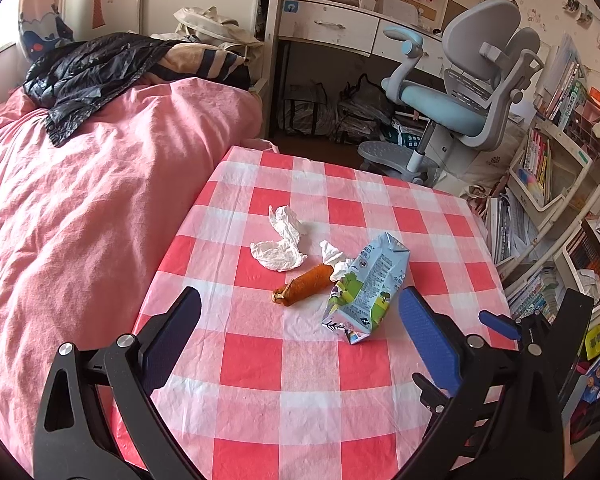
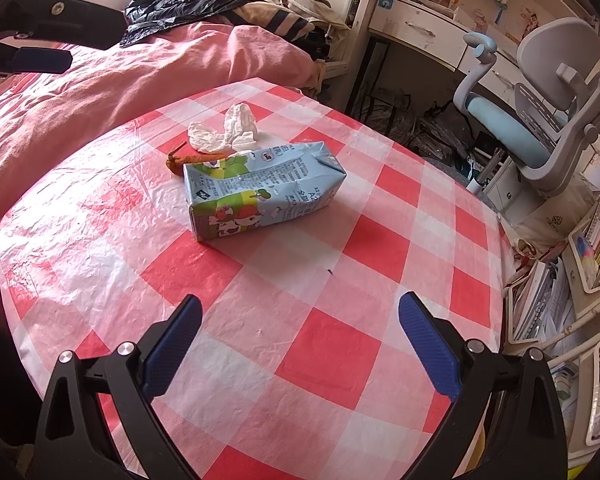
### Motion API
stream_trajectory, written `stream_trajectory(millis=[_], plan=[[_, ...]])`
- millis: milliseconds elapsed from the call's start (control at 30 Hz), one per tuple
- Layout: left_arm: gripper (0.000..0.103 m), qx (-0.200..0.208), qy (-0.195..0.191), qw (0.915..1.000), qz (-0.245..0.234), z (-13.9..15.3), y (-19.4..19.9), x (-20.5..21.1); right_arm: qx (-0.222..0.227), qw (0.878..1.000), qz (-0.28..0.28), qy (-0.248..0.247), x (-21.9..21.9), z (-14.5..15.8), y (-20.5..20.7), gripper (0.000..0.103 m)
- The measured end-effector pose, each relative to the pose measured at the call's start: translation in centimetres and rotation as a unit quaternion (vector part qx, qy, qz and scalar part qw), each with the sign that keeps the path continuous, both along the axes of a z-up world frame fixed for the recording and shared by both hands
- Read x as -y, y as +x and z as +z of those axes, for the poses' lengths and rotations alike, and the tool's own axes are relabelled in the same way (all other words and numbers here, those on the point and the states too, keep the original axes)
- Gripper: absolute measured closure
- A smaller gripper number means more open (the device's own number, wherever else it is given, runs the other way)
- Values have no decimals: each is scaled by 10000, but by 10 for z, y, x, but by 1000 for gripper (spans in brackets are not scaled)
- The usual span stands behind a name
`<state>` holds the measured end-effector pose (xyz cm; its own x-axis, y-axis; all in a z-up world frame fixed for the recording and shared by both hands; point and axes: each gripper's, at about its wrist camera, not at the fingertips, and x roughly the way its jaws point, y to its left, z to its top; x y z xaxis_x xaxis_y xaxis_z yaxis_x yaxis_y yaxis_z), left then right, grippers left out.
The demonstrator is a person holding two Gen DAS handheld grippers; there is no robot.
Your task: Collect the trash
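A crushed blue-and-green milk carton [image 1: 366, 286] lies on its side on the red-checked tablecloth [image 1: 300, 380]; it also shows in the right wrist view [image 2: 260, 188]. An orange wrapper [image 1: 304, 285] lies just left of it, mostly hidden behind the carton in the right wrist view [image 2: 184, 159]. Crumpled white tissues [image 1: 282, 240] lie behind them, also in the right wrist view [image 2: 228, 128]. My left gripper [image 1: 300, 320] is open and empty, hovering just short of the carton and wrapper. My right gripper [image 2: 300, 328] is open and empty, further back from the carton. The right gripper shows in the left view [image 1: 500, 326].
A bed with a pink duvet [image 1: 80, 200] adjoins the table's left edge, with a black jacket [image 1: 88, 76] on it. A grey-and-blue desk chair [image 1: 460, 96] stands beyond the table. Bookshelves [image 1: 552, 184] crowd the right side. The tablecloth [image 2: 320, 340] lies bare under the right gripper.
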<state>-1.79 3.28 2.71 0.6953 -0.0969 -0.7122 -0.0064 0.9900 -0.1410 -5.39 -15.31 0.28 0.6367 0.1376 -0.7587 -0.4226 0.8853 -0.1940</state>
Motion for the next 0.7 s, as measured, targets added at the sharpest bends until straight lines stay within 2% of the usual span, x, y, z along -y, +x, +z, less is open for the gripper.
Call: stream_trajectory(millis=[700], plan=[[7,-25,6,10000,6,-1,0,0,-20,10000,14,-14,0,-1,0,8]])
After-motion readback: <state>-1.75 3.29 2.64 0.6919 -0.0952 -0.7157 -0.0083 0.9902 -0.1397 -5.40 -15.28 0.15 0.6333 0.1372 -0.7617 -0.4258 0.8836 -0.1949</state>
